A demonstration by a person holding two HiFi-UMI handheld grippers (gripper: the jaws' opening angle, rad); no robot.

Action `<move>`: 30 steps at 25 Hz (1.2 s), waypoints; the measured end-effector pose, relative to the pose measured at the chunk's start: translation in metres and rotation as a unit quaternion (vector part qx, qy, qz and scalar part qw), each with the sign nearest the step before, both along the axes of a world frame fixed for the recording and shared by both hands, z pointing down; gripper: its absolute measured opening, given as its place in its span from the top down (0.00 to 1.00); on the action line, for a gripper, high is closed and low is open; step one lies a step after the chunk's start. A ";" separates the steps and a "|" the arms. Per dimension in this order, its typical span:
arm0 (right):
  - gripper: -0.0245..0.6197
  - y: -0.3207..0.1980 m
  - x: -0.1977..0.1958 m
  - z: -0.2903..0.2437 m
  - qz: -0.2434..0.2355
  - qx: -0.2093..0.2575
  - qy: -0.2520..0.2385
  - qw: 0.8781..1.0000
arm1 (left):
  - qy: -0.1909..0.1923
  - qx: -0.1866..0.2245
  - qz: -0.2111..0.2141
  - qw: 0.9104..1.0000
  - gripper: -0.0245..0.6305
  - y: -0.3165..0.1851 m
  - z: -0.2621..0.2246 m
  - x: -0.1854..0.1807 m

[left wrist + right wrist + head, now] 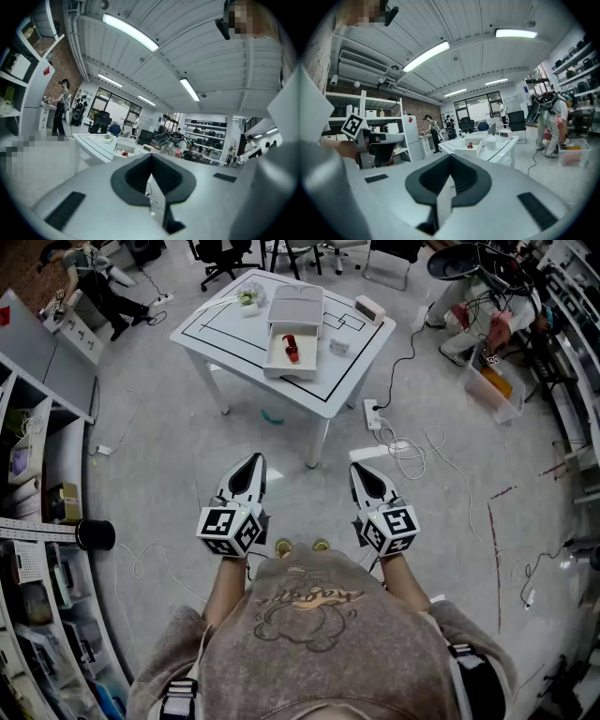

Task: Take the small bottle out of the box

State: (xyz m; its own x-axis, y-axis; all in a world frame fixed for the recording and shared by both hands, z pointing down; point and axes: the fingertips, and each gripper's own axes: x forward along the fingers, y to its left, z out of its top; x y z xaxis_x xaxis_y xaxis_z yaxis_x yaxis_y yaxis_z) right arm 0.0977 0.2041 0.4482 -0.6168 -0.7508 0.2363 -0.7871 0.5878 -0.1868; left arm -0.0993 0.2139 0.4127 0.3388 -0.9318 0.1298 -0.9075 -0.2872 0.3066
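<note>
No legible wording, number or brand found. The grey-brown sweatshirt (pixel 319 652) carries stitched script above a cartoon figure, too small to read. The white marker cubes (pixel 230 529) on the left gripper (pixel 251 463) and the right gripper (pixel 360 471) bear black-and-white square code patterns, no letters. The tall white cabinet (pixel 412 138) carries a red diamond sticker (pixel 408 119); no print can be made out on it.

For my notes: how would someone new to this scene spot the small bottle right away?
Find the white table with black lines on it, ahead of the person. On it sits an open white box, and the small bottle lies inside. It is bright red and the only thing in the box.
</note>
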 end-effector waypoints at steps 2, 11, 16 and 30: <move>0.97 0.000 0.000 0.000 0.002 0.001 0.000 1.000 | 0.002 0.002 0.001 1.000 0.95 0.001 0.001 0.000; 0.97 0.001 -0.008 -0.004 0.014 0.003 -0.015 1.000 | 0.008 0.005 0.010 1.000 0.95 -0.001 -0.001 -0.003; 0.97 0.001 -0.019 -0.002 0.023 0.004 -0.013 1.000 | 0.007 0.007 0.024 1.000 0.95 -0.005 0.002 -0.011; 0.97 -0.010 -0.031 0.012 0.052 -0.003 -0.002 0.999 | 0.009 0.007 0.048 0.999 0.95 -0.030 0.015 -0.032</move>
